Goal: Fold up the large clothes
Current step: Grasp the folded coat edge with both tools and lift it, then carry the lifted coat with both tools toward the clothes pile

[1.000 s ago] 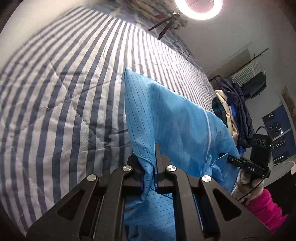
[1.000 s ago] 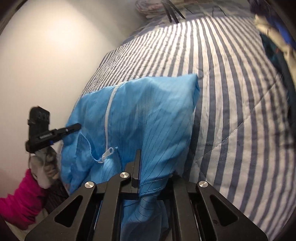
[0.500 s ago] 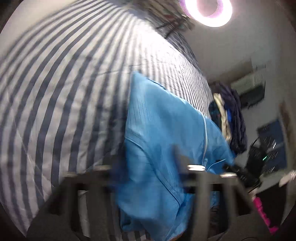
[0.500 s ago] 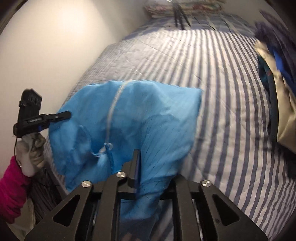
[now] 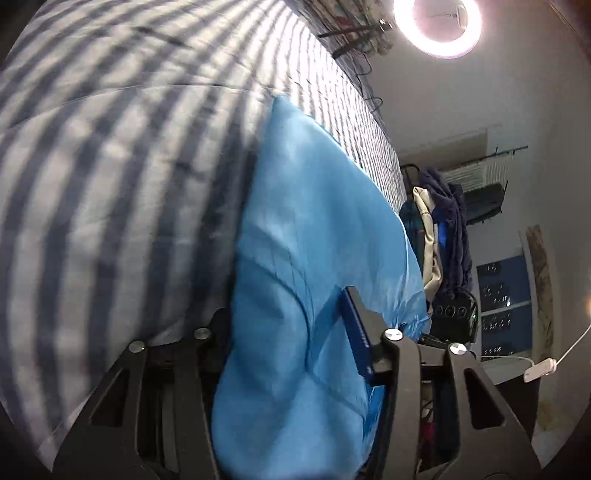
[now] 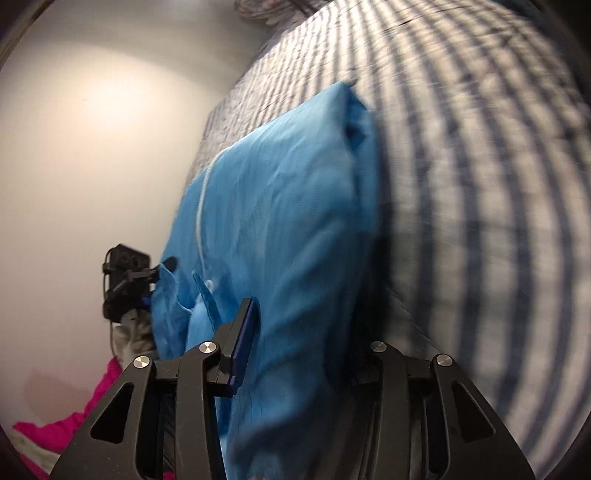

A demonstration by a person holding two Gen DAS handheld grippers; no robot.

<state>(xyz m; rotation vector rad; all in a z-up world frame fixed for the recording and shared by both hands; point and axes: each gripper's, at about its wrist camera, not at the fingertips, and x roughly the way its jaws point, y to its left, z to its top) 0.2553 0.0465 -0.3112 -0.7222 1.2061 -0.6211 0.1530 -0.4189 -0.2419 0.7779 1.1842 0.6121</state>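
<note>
Fingers (image 5: 356, 332) on our left gripper (image 5: 291, 343) stand apart now, and so do those on our right gripper (image 6: 303, 343); a second ago both pairs were pinched shut on the near edge of the blue garment (image 5: 314, 229), and their jaws have just been opening, the left pair narrowing again slightly after it spread. The cloth lies loose in each gap, draped between the pads with nothing pressing on it as far as we can see, though motion blur softens both views.

We read this as the release at the end of a fold. The blue garment (image 6: 280, 206) now lies as a doubled panel on the striped bed (image 5: 110, 177), its white zipper line (image 6: 201, 206) running along the upper layer, and its near edge spills toward us off the bed's side. Both hands have come down with it since the earlier frames, where the cloth was held higher.

For the task, we judge one fold laid and let go; the next move probably calls for fresh grips for another fold, and the loose near edge could slip if we pull away carelessly.

Beyond it, a pile of clothes (image 5: 439, 240) hangs to the right and a ring light (image 5: 437, 27) glows above.
</note>
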